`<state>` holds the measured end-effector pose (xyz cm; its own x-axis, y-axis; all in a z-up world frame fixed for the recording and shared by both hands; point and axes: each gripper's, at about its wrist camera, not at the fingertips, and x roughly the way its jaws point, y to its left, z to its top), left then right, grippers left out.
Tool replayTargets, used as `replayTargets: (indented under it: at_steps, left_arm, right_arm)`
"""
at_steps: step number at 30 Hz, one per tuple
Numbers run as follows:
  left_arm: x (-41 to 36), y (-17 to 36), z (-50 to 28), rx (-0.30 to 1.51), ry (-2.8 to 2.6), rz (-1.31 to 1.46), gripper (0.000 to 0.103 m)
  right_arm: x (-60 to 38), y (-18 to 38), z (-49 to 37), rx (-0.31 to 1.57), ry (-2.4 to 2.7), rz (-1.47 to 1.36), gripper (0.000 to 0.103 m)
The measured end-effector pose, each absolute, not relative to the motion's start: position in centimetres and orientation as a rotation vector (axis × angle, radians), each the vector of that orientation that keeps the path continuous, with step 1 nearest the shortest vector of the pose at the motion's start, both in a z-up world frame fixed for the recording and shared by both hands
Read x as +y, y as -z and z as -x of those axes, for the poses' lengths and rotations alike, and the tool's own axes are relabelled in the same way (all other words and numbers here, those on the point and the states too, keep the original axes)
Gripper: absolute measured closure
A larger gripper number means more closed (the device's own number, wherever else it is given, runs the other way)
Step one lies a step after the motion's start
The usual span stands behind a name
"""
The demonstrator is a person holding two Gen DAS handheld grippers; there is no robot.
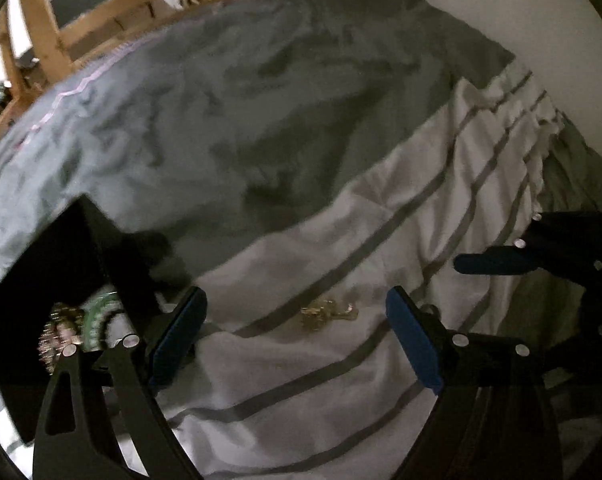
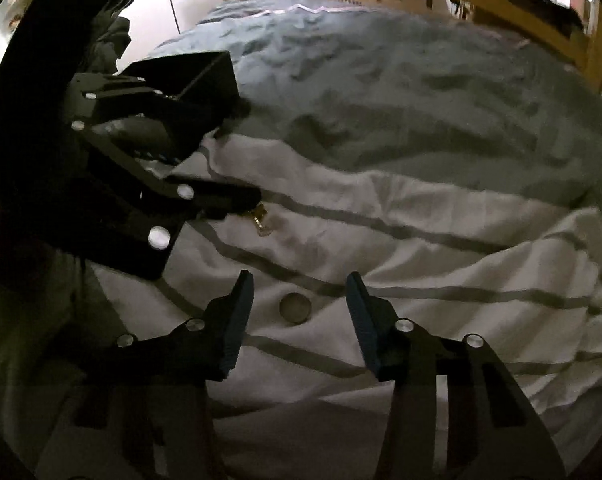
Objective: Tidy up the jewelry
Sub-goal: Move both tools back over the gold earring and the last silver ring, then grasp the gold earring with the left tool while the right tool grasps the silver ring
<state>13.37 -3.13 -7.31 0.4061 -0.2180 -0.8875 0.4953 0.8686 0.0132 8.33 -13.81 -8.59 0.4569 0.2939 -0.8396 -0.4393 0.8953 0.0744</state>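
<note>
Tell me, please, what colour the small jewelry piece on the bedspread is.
Gold; the jewelry piece shows best in the left wrist view.

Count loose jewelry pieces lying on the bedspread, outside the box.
2: gold piece between the left gripper fingers; round ring between the right gripper fingers. Folds may hide more.

The duvet (image 1: 261,132) is mostly grey-blue, and toward the bottom of the frame it goes white with thin grey stripes. The little jewelry clump (image 1: 328,311) on it is gold. The box (image 1: 41,256) at lower left is black, with green beads (image 1: 101,316) inside. Both tools have blue pads (image 2: 237,320) on black frames, and the bed frame (image 2: 521,12) up top is honey-coloured wood.
</note>
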Motion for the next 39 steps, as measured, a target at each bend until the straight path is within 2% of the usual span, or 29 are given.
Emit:
replayTargets:
  at_steps: [5,9,12,14,16,18,21,23,27,30,32,33,35,39]
  left_arm:
    - [-4.5,9.0,-13.9,1.092,0.492,-0.346,0.015]
    - [-5.1,9.4,-13.6,1.085,0.544,-0.359,0.015]
    - [-4.6,9.3,-13.9,1.091,0.549,-0.326,0.027]
    - [-4.3,9.2,-14.1,1.097,0.540,-0.294,0.044]
    - [-3.8,8.9,-14.4,1.089,0.509,-0.274,0.056]
    - [-3.7,8.1,-13.9,1.055,0.510,-0.277,0.064]
    - [-4.8,6.3,-11.8,0.940,0.536,-0.349,0.062]
    - [-5.7,7.0,-11.2,0.959,0.563,-0.400,0.045]
    - [-6.6,10.7,-11.7,1.113,0.513,-0.499,0.046]
    - [-6.6,11.0,-11.9,1.136,0.539,-0.482,0.047]
    - [-6.3,10.9,-12.1,1.148,0.555,-0.440,0.067]
    - [-6.1,10.9,-12.3,1.158,0.554,-0.421,0.070]
    - [-5.4,11.0,-12.5,1.163,0.552,-0.402,0.083]
    - [-5.2,10.6,-12.4,1.142,0.565,-0.390,0.091]
  right_arm:
    - [-13.7,11.8,-10.0,1.121,-0.436,0.154,0.055]
    - [-13.2,12.4,-10.4,1.136,-0.443,0.189,0.057]
    - [-12.9,12.4,-10.4,1.128,-0.435,0.215,0.065]
    - [-13.3,12.3,-10.4,1.130,-0.428,0.205,0.071]
    - [-13.6,12.2,-10.6,1.133,-0.414,0.191,0.078]
    - [-14.2,12.2,-10.9,1.137,-0.406,0.167,0.079]
    - [-14.4,12.1,-10.9,1.137,-0.404,0.147,0.079]
    - [-14.2,12.2,-11.0,1.139,-0.402,0.142,0.079]
    - [-14.4,12.2,-11.1,1.145,-0.397,0.127,0.079]
    - [-15.0,12.2,-11.0,1.147,-0.396,0.111,0.080]
    - [-14.9,12.2,-11.1,1.145,-0.395,0.109,0.080]
    - [-14.9,12.2,-11.1,1.144,-0.395,0.109,0.080]
    - [-15.0,12.1,-11.1,1.139,-0.394,0.106,0.080]
    - [-16.1,11.6,-10.6,1.121,-0.384,0.082,0.082]
